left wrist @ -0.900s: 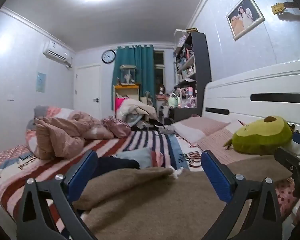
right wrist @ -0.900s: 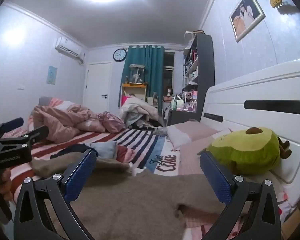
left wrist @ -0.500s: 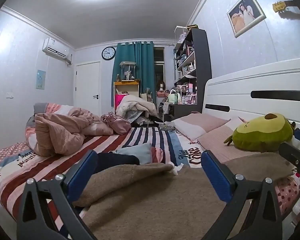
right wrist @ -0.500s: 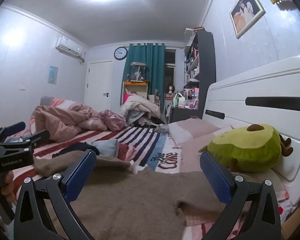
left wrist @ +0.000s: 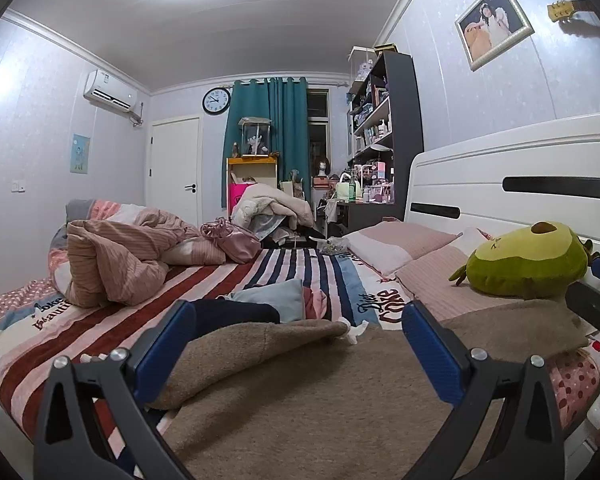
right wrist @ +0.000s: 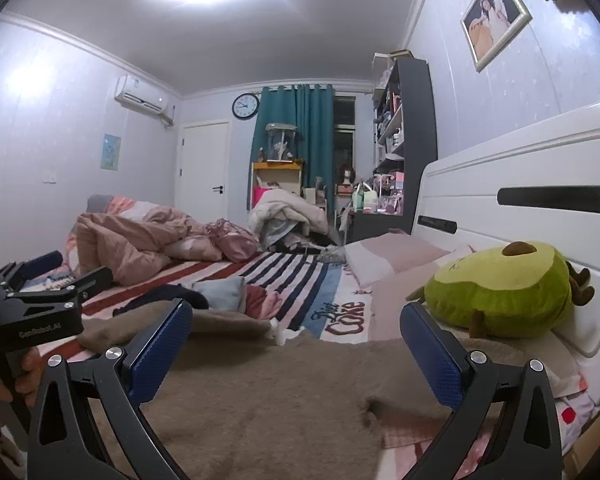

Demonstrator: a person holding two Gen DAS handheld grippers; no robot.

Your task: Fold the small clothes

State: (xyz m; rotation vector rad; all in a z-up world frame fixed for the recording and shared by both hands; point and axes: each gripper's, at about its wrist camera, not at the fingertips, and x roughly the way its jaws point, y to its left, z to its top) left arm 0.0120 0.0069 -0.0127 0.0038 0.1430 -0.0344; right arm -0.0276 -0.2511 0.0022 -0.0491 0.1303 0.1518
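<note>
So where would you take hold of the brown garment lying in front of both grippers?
Probably at the folded-over flap of the brown garment on its left side: that edge is doubled and raised off the striped bedsheet, so a finger could slide under it. Come in low with the open left gripper.

A brown fuzzy garment lies spread across the near bed, its left edge folded over. Behind it sit crumpled dark navy, light blue and pink clothes.
</note>
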